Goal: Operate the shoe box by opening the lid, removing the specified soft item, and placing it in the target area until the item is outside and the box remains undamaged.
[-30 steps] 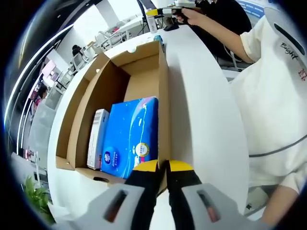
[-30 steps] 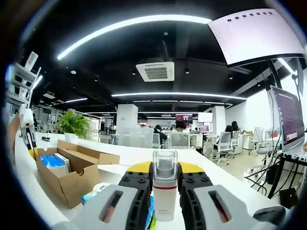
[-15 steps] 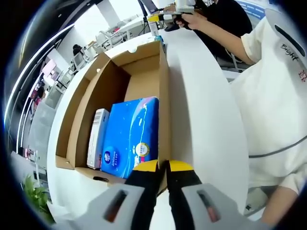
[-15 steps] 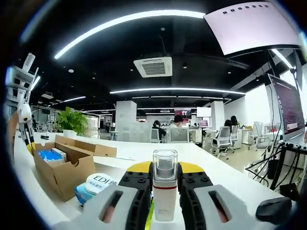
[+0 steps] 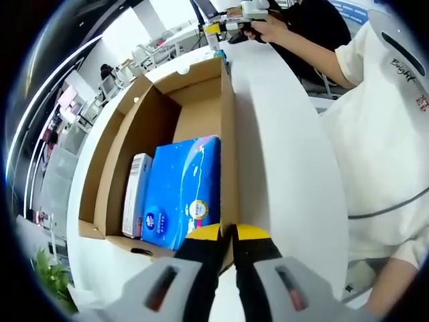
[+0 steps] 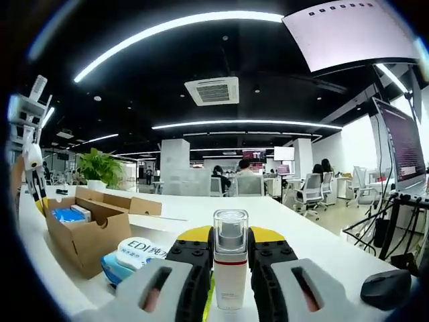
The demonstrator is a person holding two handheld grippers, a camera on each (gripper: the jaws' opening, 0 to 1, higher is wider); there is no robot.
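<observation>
While the left gripper [image 5: 226,236] pinches the shoe box [image 5: 228,144] wall, the right gripper [image 6: 230,243] clamps a pump bottle [image 6: 230,268]; any tug could tear cardboard.

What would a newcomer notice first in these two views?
Probably the open cardboard box on the white table, with a bright blue pack inside beside a narrow white carton. The left gripper is shut on the box's near wall. In the right gripper view, the right gripper is shut on an upright white bottle with a clear cap.
</observation>
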